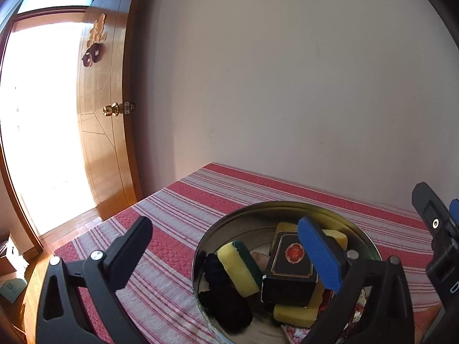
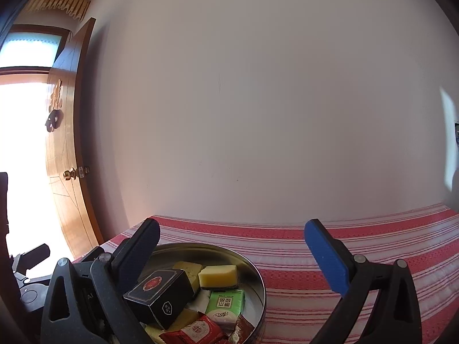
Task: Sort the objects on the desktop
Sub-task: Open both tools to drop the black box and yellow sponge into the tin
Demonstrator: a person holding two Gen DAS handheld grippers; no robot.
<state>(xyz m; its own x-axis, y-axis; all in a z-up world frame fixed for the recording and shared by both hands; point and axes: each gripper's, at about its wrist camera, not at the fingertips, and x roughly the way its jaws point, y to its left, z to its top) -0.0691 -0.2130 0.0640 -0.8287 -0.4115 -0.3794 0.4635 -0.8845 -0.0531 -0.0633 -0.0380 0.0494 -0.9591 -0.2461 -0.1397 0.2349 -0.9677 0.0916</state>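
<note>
A round metal tin (image 1: 229, 223) stands on the striped cloth and holds a black box (image 1: 289, 281), yellow sponges (image 1: 238, 269) and a black cord bundle (image 1: 223, 295). My left gripper (image 1: 226, 249) is open and empty, above the tin's left part. In the right wrist view the tin (image 2: 255, 275) also shows a green tissue pack (image 2: 226, 306), a red packet (image 2: 195, 329) and the black box (image 2: 160, 295). My right gripper (image 2: 232, 246) is open and empty, above the tin's right rim.
The red and white striped tablecloth (image 2: 344, 258) runs right of the tin to the wall. A wooden door (image 1: 103, 114) stands open at the left. The right gripper's body (image 1: 439, 235) shows at the right edge of the left wrist view.
</note>
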